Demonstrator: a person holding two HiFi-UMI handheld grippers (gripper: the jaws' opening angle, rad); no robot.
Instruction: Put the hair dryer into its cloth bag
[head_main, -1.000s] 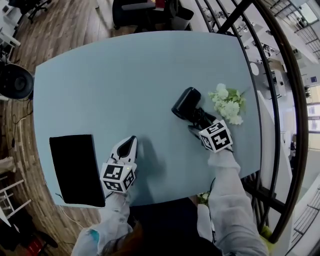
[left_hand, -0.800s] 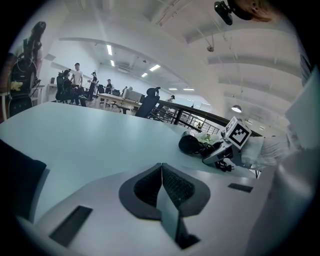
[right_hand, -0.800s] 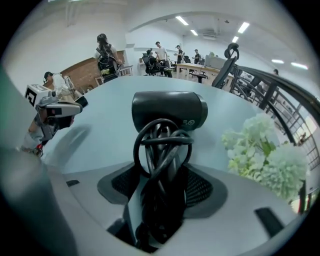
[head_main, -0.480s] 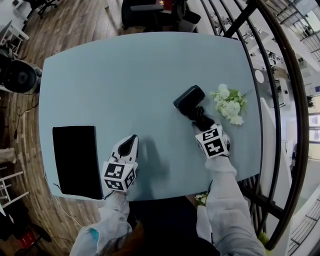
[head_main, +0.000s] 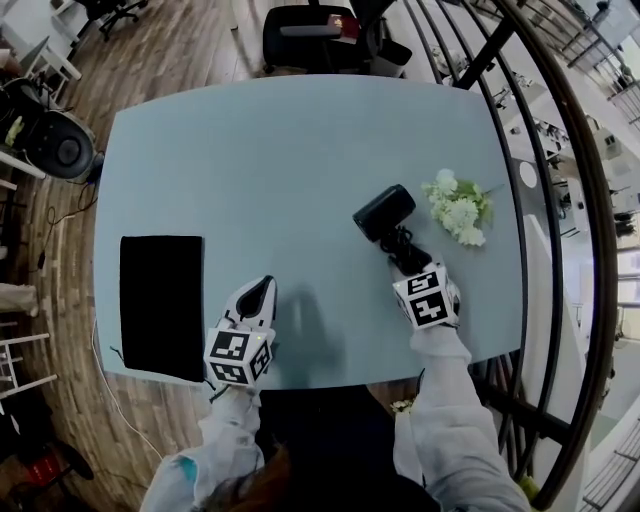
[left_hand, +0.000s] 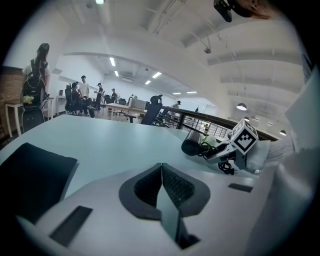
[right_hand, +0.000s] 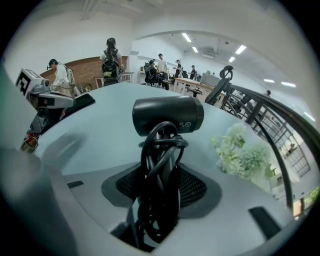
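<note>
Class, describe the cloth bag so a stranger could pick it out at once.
Start at the pale blue table. Near its left edge, beside the left gripper, lies the cloth bag. It is flat, black and rectangular, unlike the bulky, cord-wrapped hair dryer.

- Bright, even indoor light. The white ceiling strip lights (left_hand: 114, 62) read as blown-out bars in the left gripper view.
- The pale blue matte table top (head_main: 300, 170) takes no hard glare. A soft grey shadow (head_main: 308, 330) lies just beside the left gripper (head_main: 260, 290).
- Heavy fisheye: the table's edges bow, and the corners of both gripper views go black.
- The black hair dryer (right_hand: 167, 116) has a faint sheen along its barrel. Its cord, close to the lens, is soft.
- Distant background is small and hazy.
</note>
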